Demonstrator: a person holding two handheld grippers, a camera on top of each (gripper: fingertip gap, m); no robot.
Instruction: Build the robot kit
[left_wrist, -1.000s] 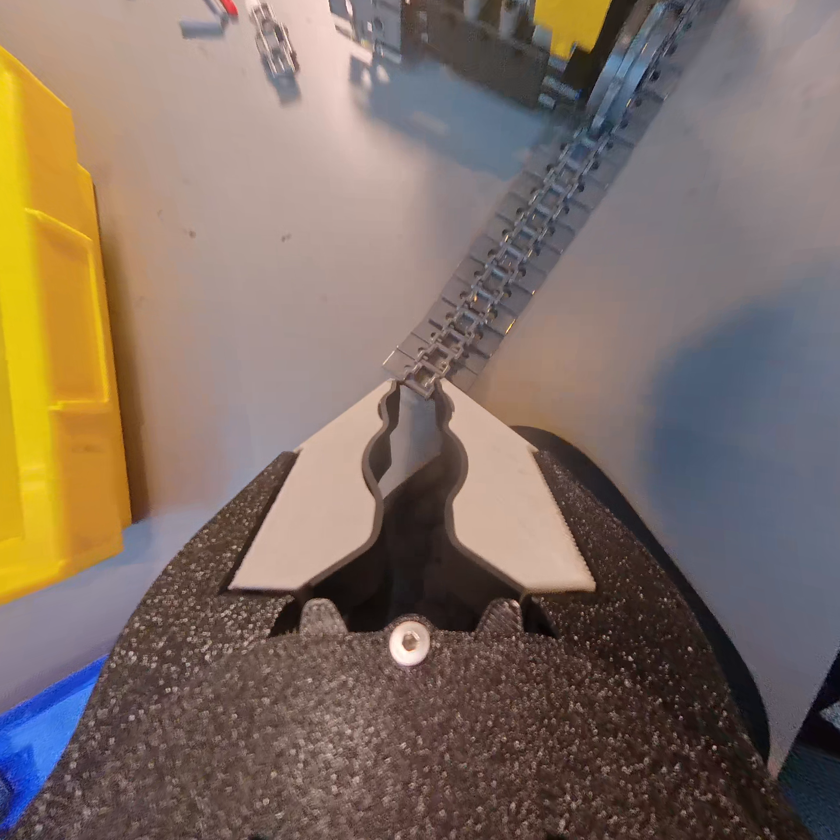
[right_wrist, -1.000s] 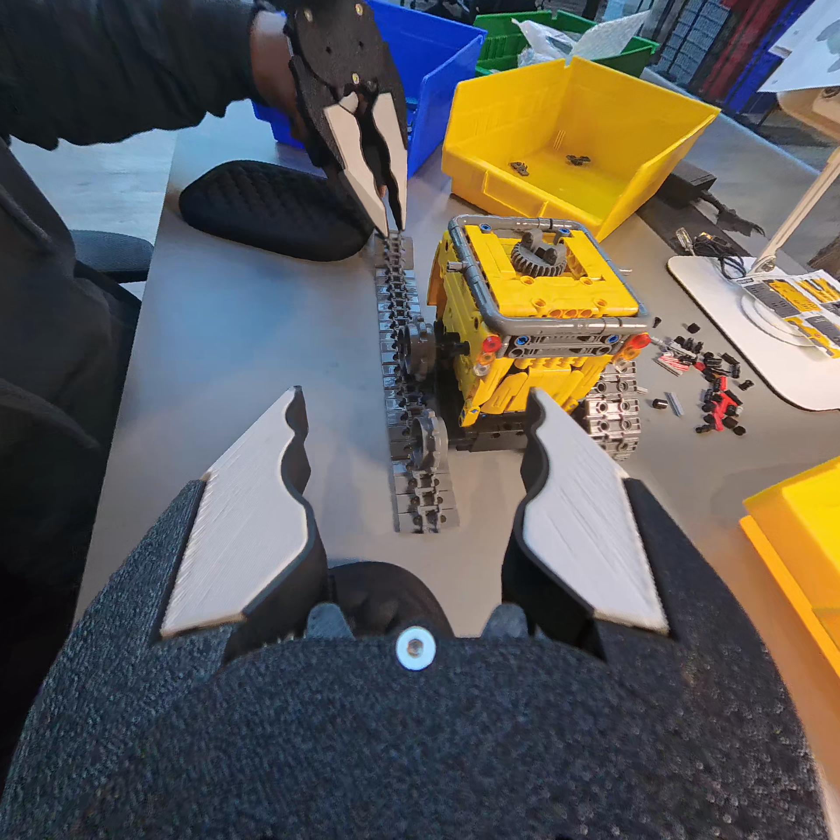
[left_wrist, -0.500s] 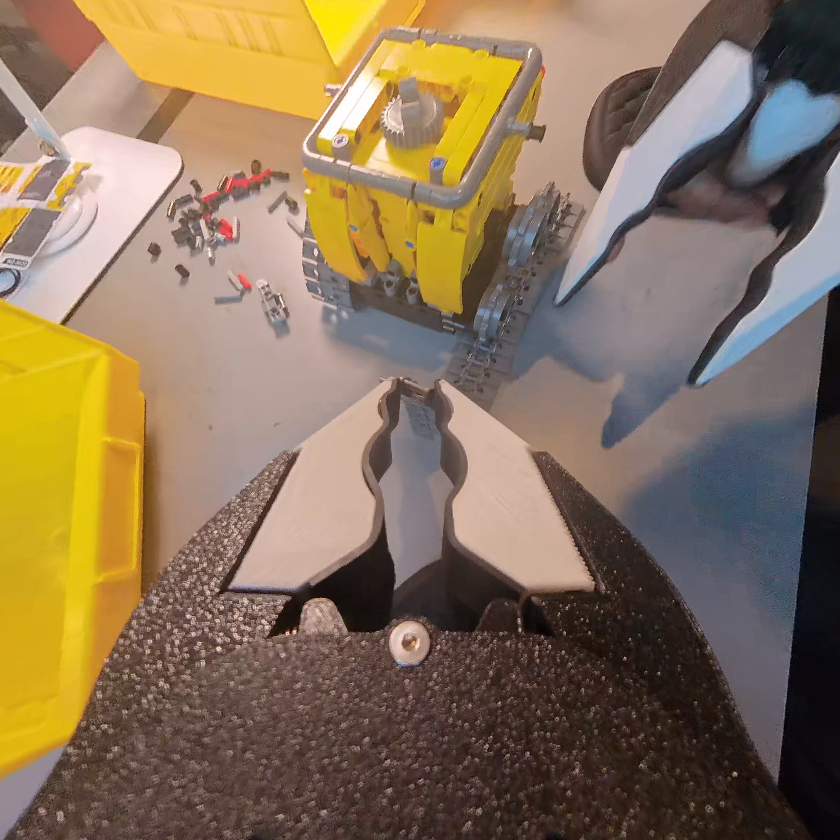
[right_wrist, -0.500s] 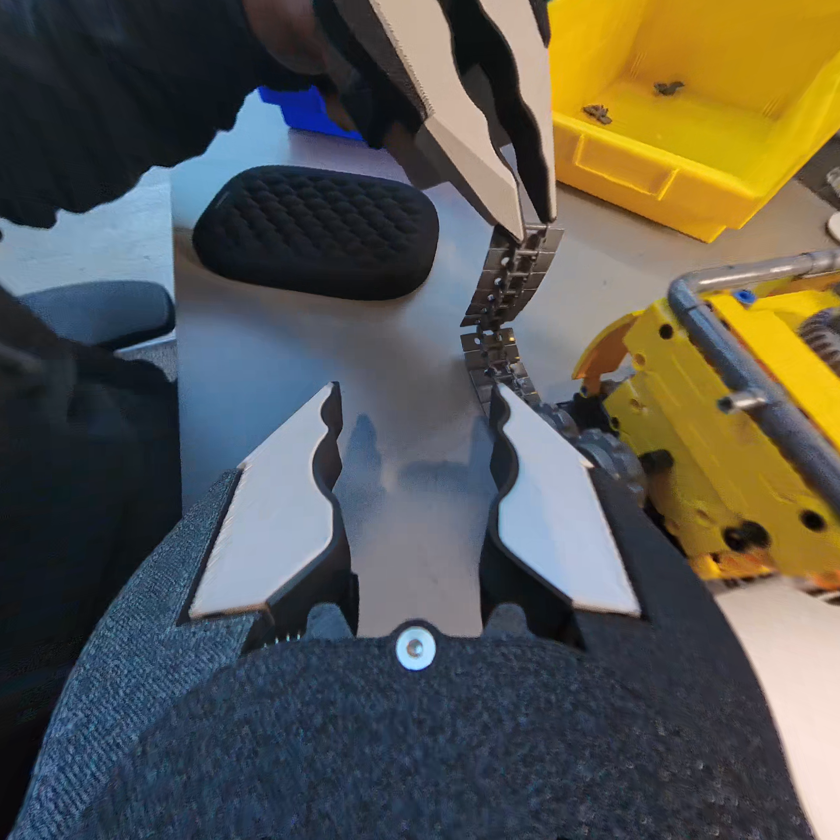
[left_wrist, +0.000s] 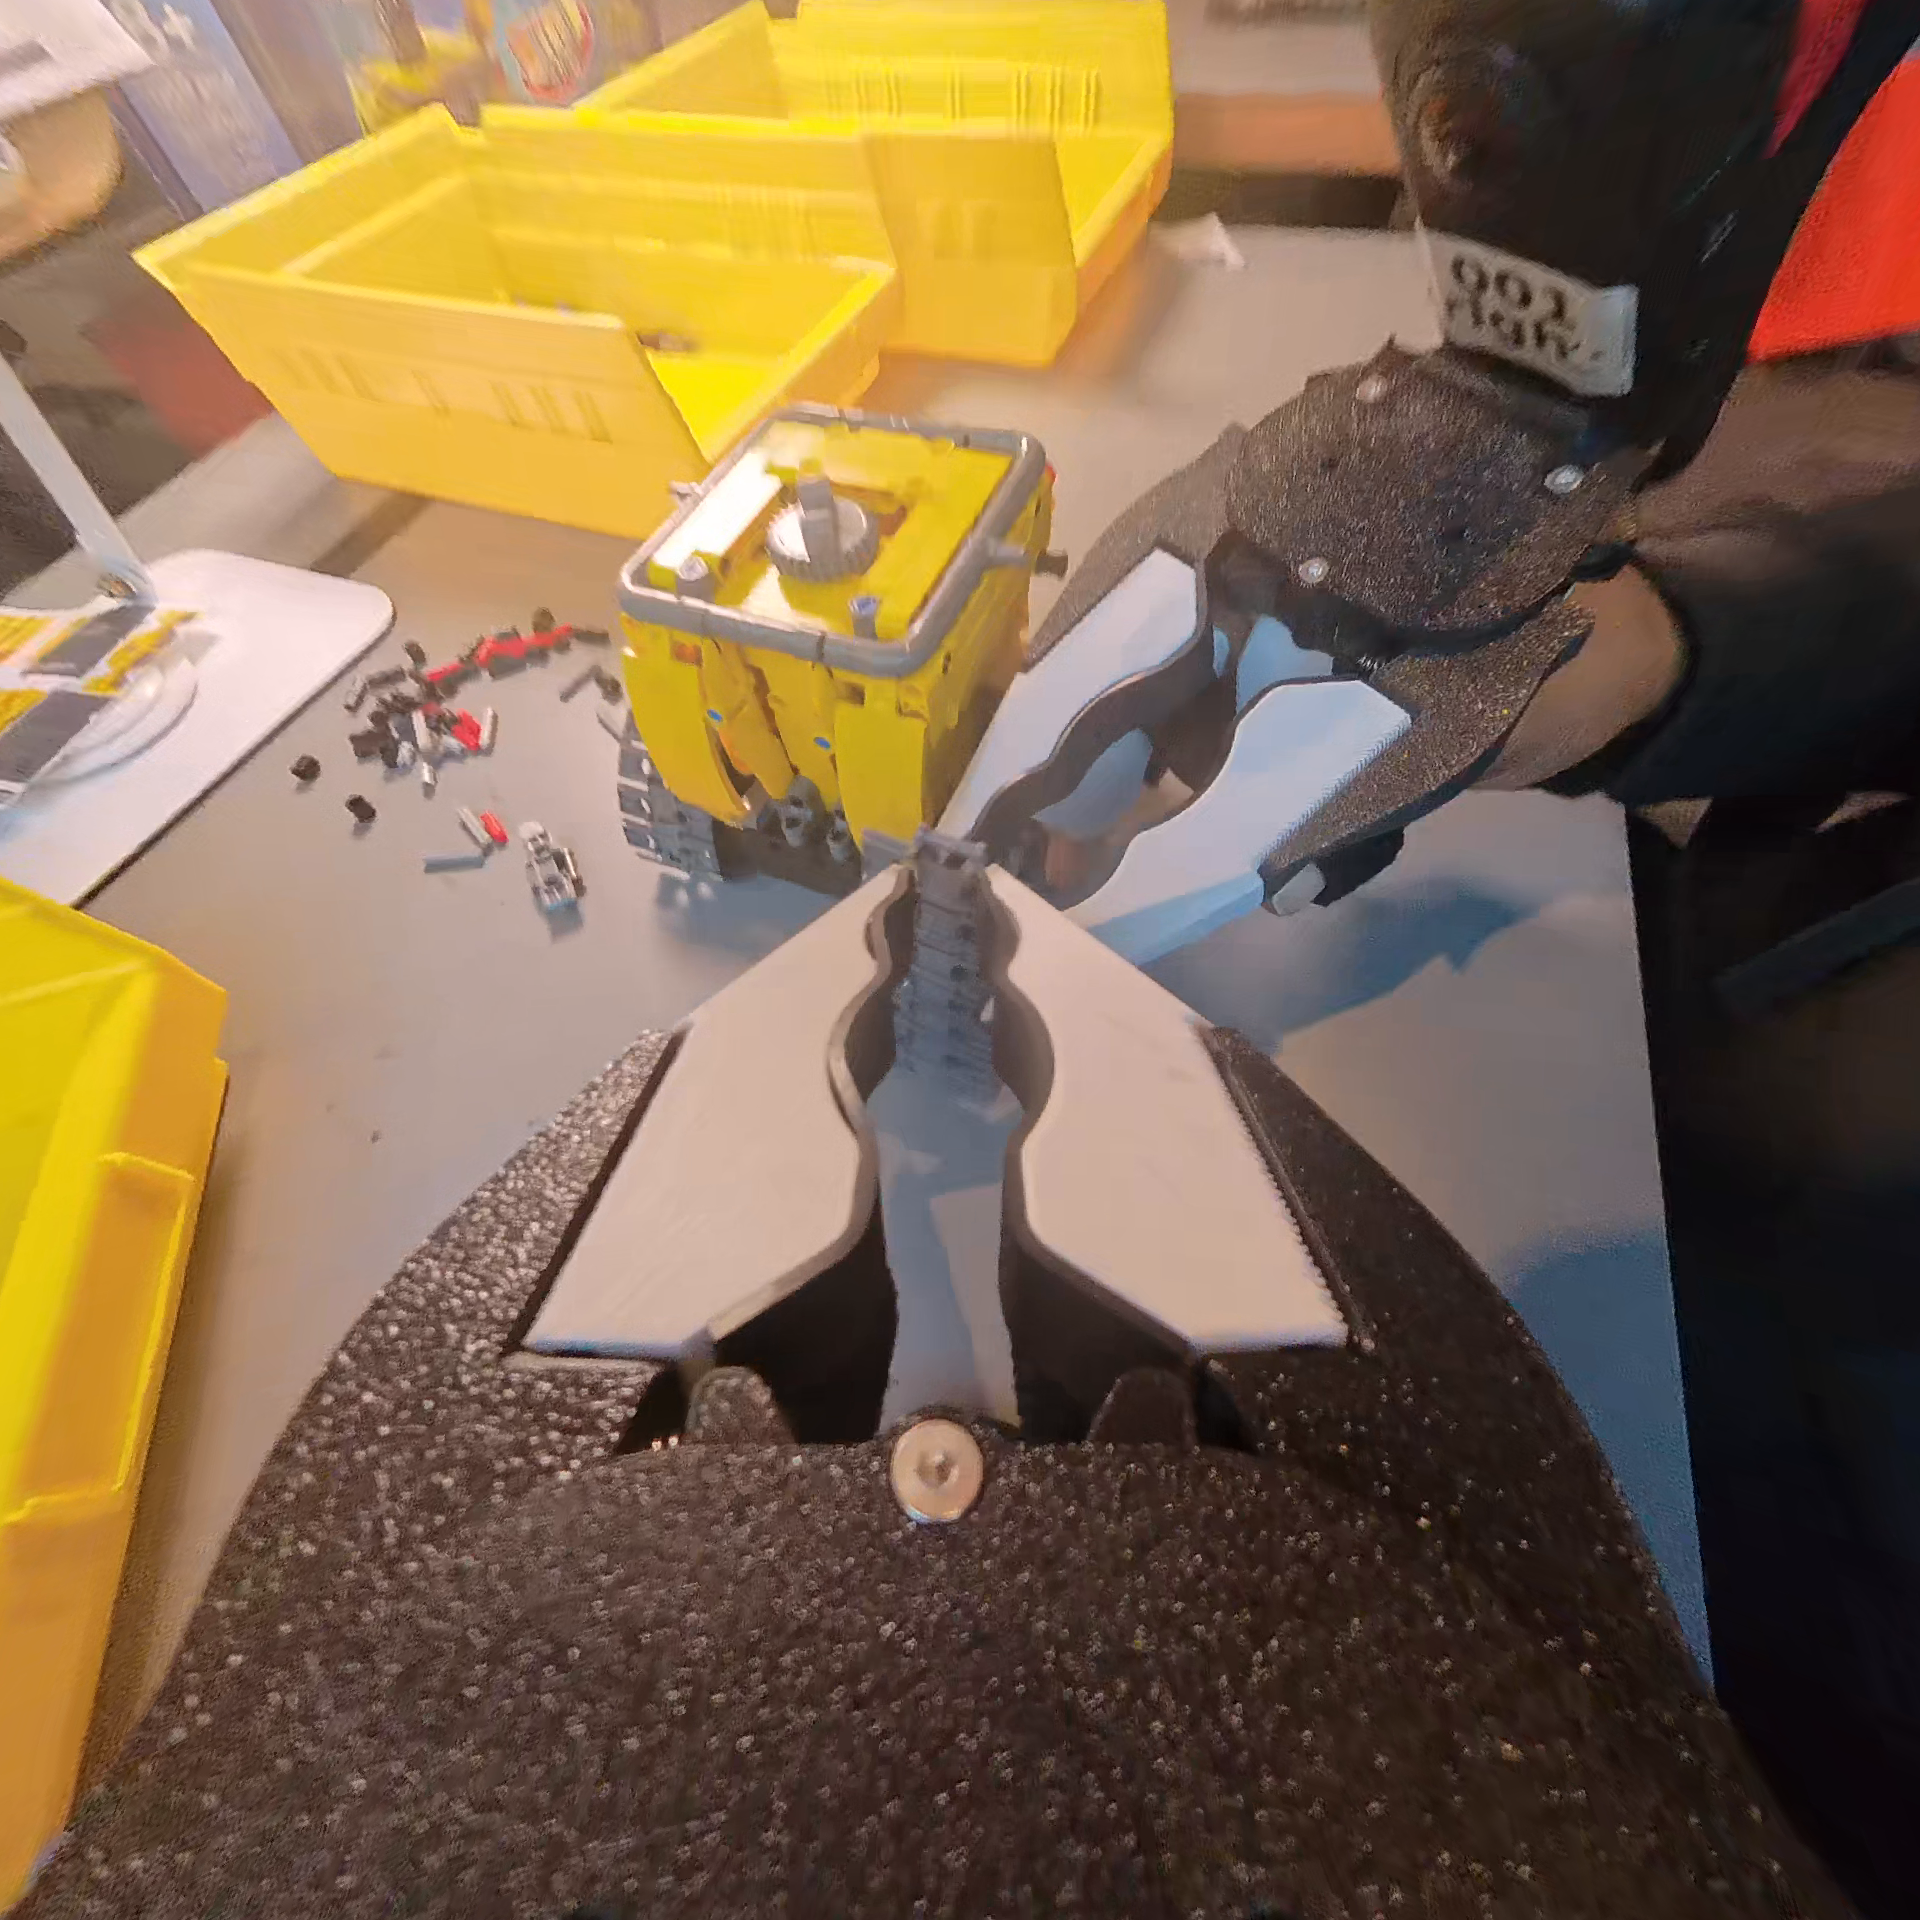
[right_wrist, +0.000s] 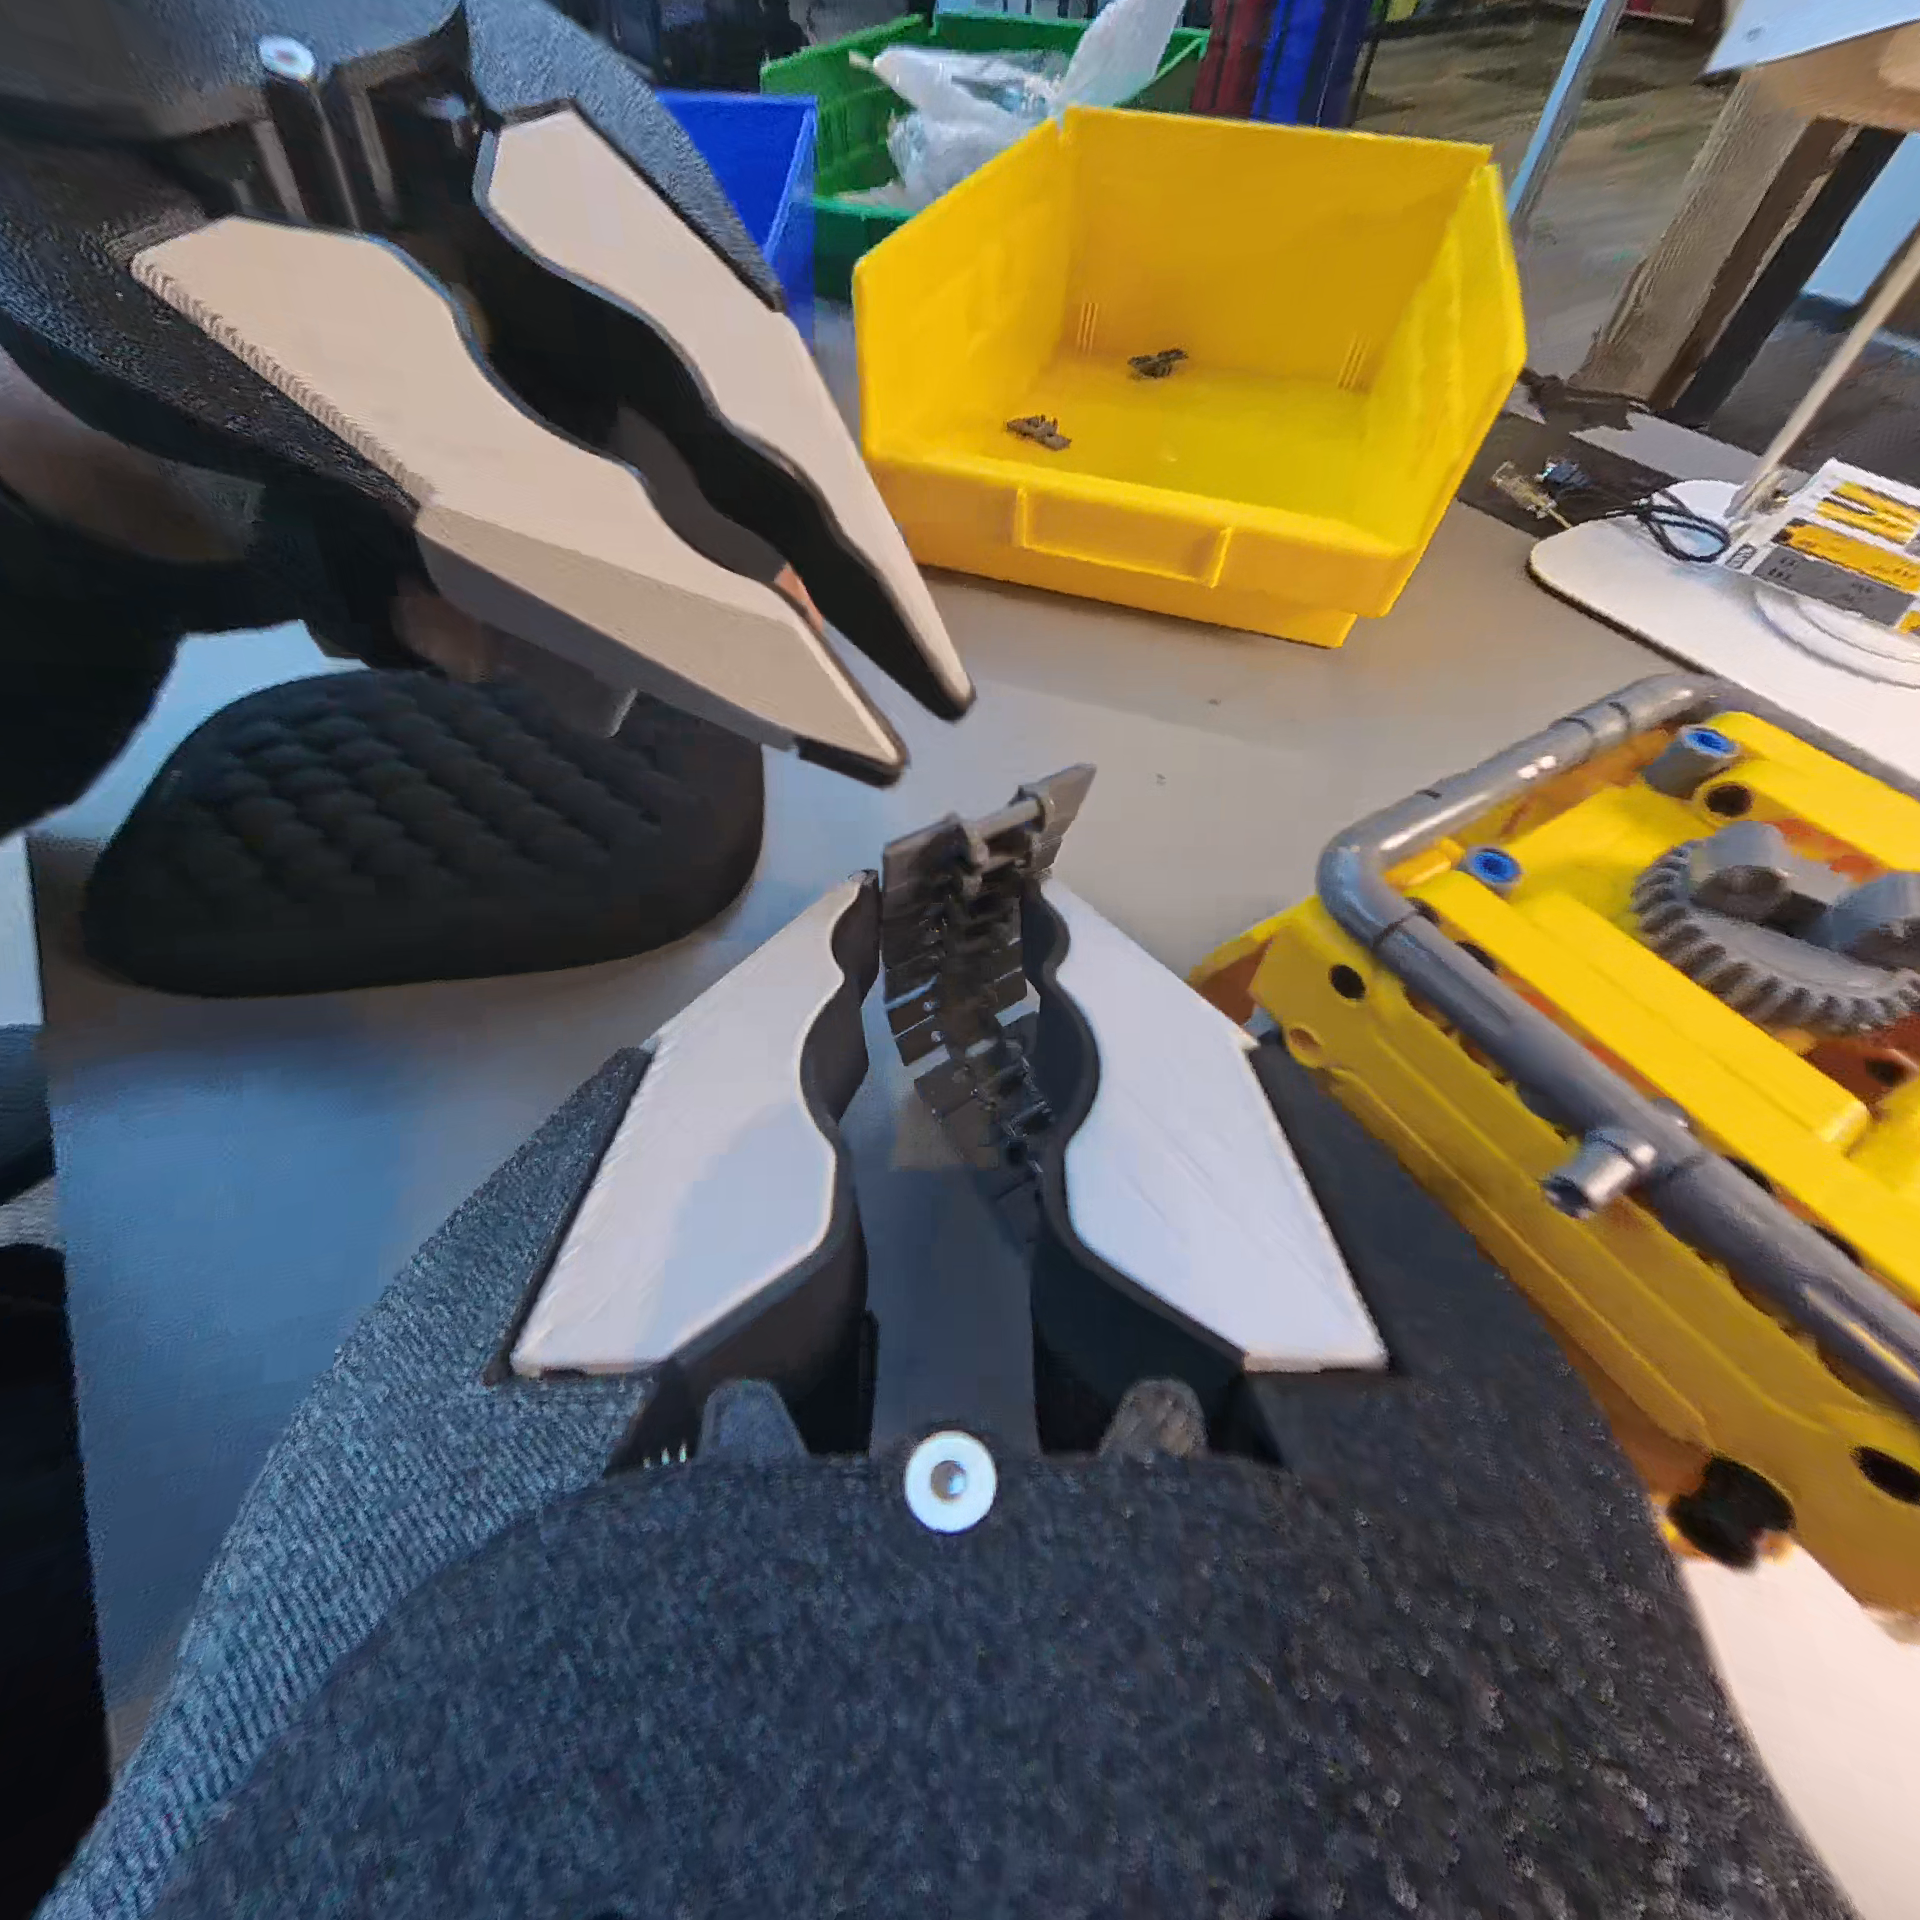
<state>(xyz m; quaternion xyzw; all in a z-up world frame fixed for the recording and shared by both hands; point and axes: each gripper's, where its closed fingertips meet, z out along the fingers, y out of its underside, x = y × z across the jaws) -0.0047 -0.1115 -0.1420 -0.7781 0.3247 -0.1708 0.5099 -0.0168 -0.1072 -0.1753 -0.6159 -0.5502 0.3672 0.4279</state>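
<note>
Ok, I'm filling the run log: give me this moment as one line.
left gripper: narrowly open, tips just off track end | right gripper: shut on track | yellow model: beside it

Left claw (left_wrist: 945, 873) hovers with tips narrowly parted, facing the clamped right claw (right_wrist: 958, 888).

track (right_wrist: 961, 997): grey link strip, end raised upright off desk, beside yellow model (right_wrist: 1455, 1049) | pinched between right gripper (right_wrist: 961, 883) fingers | left gripper (right_wrist: 930, 727): tips narrowly apart, just above track's top end, not touching
</note>
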